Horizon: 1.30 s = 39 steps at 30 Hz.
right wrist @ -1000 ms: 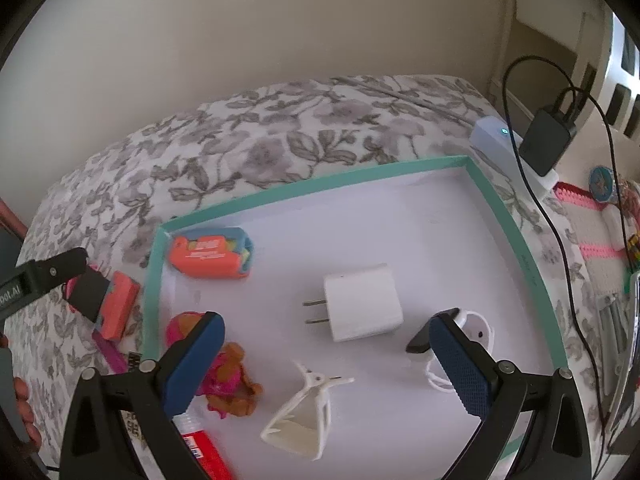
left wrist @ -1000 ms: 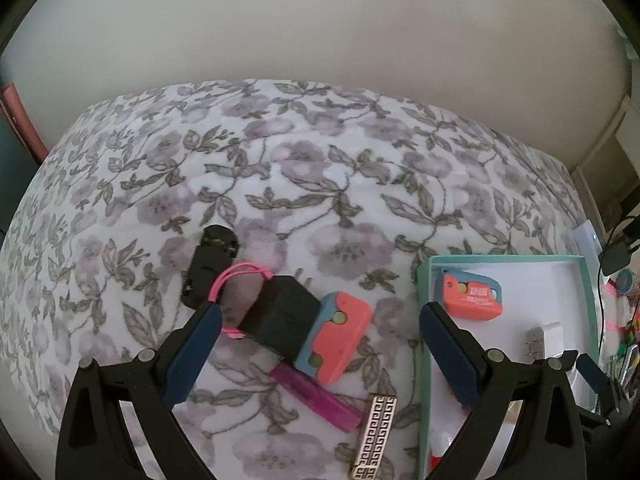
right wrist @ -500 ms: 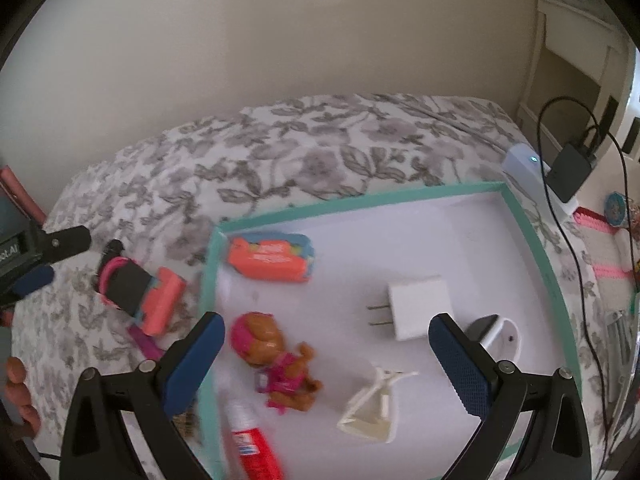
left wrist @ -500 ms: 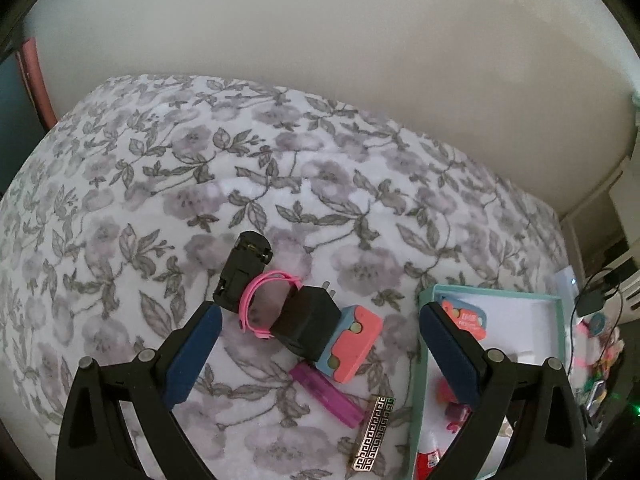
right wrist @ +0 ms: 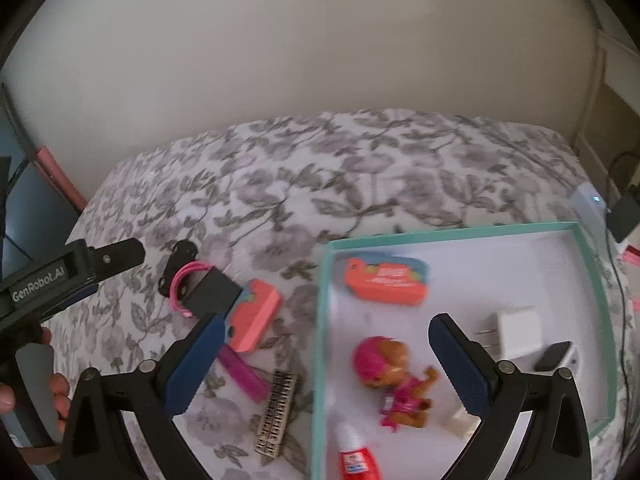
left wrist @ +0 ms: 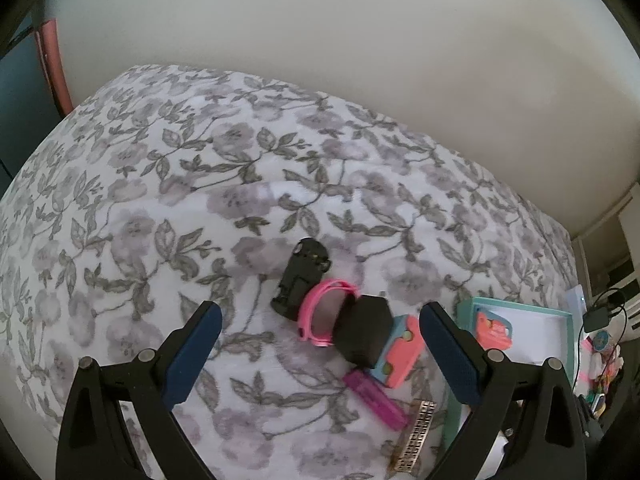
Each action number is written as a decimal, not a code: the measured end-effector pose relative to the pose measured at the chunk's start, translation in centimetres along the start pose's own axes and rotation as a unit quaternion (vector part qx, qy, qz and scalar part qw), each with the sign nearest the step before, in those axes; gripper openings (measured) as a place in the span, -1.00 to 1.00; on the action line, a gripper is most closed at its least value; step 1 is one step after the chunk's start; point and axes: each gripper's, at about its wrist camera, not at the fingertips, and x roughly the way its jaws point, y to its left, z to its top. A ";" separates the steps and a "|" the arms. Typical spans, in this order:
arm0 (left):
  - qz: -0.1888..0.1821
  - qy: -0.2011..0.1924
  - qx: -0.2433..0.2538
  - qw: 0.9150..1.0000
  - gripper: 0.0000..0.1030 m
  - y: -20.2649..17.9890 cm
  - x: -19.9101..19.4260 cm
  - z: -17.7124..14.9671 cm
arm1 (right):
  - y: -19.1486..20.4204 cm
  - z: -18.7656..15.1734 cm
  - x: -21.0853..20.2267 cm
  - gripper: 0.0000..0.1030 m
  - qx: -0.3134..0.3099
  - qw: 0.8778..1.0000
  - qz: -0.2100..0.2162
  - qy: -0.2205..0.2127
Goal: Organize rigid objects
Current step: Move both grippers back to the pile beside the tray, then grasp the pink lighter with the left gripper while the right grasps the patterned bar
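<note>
Both grippers have drawn back from a second ago, taking in more of the floral bedspread (left wrist: 248,184) — the right gripper (right wrist: 324,364) no longer hangs close over the white charger (right wrist: 518,334).

A cluster of loose items lies on the bedspread just left of the teal-rimmed tray (right wrist: 452,237): a black charger block (left wrist: 364,334) touching a pink band (left wrist: 320,312), with a small black clip-like piece (left wrist: 302,278) beyond them, a coral-and-blue case (left wrist: 400,354) against the block, and a purple stick (left wrist: 374,400) and a patterned metal bar (left wrist: 416,436) nearer the camera. Inside the tray sit a coral pouch (right wrist: 386,280), a pink-capped doll (right wrist: 394,380), a red-and-white tube (right wrist: 354,454) and the white charger. The left gripper (left wrist: 320,354) hovers over the cluster, fingers spread wide and empty; the right gripper's fingers likewise stand apart, holding nothing, straddling the tray's left rim.
</note>
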 end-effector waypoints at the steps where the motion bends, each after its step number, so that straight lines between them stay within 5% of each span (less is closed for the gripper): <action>1: 0.002 0.003 -0.003 1.000 0.93 0.3 0.1 0.0 | 0.5 0.0 0.3 0.99 -0.004 1.000 0.005 0.004; 5: 0.014 0.018 -0.012 1.000 0.93 0.9 1.0 -0.3 | 1.9 -0.6 1.4 0.81 -0.022 1.000 0.013 0.018; 13: 0.026 0.118 -0.033 0.992 0.93 1.4 4.8 -2.2 | 2.7 -2.0 2.7 0.53 -0.036 0.997 0.036 0.050; 17: 0.025 0.145 -0.039 0.988 0.92 1.4 6.0 -3.3 | 3.2 -2.6 3.1 0.18 -0.047 0.996 0.037 0.063; 25: 0.030 0.172 0.007 0.985 0.92 -1.5 8.4 -5.0 | 2.9 -3.2 2.7 0.18 -0.048 0.996 0.042 0.068; 39: 0.033 0.162 0.060 0.984 0.93 -5.0 10.3 -6.5 | 1.1 -3.7 2.8 0.17 -0.041 0.995 0.027 0.088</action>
